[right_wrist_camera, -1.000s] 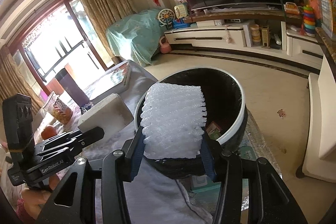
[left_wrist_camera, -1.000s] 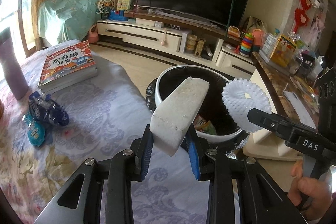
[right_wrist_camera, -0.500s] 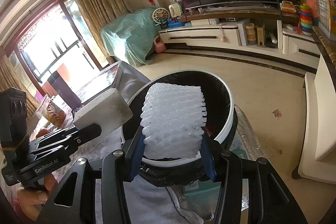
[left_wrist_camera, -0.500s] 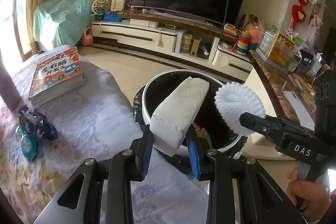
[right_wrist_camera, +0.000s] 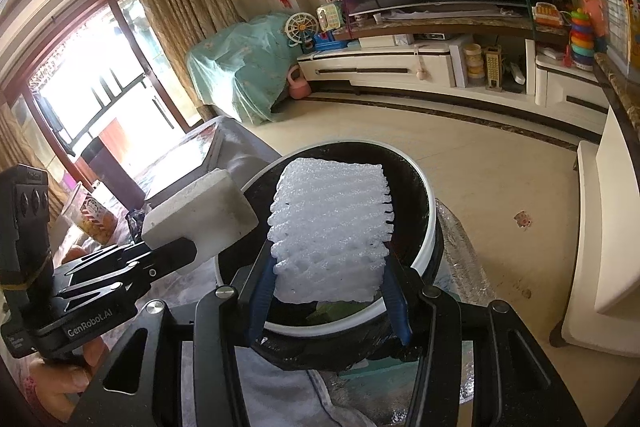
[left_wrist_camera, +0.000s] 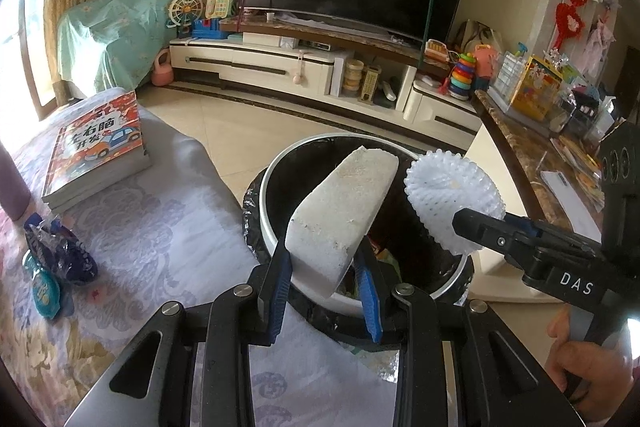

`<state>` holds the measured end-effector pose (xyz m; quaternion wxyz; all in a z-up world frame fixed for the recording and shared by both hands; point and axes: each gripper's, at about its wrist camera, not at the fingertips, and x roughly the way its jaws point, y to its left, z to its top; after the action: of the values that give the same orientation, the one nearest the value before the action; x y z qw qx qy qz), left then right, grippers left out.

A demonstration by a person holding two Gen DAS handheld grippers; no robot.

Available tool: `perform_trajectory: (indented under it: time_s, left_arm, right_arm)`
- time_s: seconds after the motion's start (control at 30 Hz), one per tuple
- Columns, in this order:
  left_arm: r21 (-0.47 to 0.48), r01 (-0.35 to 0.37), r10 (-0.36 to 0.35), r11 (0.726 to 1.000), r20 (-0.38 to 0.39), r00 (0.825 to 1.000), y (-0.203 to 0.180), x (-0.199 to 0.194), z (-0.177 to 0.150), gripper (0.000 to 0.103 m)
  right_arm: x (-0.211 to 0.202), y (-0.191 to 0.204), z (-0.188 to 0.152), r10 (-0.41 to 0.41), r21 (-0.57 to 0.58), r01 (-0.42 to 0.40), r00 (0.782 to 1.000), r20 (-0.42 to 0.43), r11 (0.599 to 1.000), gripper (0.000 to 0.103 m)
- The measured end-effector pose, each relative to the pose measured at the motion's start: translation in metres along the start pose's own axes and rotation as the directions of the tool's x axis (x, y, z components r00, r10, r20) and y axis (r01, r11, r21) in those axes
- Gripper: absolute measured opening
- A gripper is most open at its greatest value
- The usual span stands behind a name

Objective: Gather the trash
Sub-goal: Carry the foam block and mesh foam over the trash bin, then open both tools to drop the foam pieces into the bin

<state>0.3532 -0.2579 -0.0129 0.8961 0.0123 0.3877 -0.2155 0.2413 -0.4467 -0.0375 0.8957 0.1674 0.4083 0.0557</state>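
Trash in both hands now hangs over the black-lined bin, whose mouth sat further ahead a second ago, so dropping looks like the next step. The left hand-held gripper is clenched on a white foam block that juts up and forward from its pads, over the bin's near rim. The right hand-held gripper grasps a white foam net sleeve, likewise above the opening. Snack wrappers remain on the cloth-covered counter.

Left gripper, clamping white rectangular foam block: shifted from cloth-covered table's edge to over black-lined round bin.
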Motion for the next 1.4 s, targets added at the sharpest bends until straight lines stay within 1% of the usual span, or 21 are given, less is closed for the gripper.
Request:
perform_trajectory:
  time_s: [1.13, 1.33, 1.4]
  left_arm:
    - [0.013, -0.013, 0.014, 1.0, -0.039, 0.999, -0.01, 0.033, 0.023, 0.031]
    - [0.01, -0.012, 0.012, 1.0, -0.044, 0.999, -0.012, 0.036, 0.025, 0.033]
    - [0.002, -0.008, 0.008, 1.0, -0.043, 0.999, -0.011, 0.035, 0.025, 0.035]
  right_arm:
    - [0.027, -0.002, 0.016, -0.022, -0.034, 0.021, 0.999, -0.046, 0.999, 0.051]
    - [0.031, -0.002, 0.019, -0.026, -0.033, 0.024, 0.998, -0.053, 0.999, 0.052]
    - [0.032, -0.004, 0.02, -0.02, -0.021, 0.019, 0.998, -0.06, 1.0, 0.056]
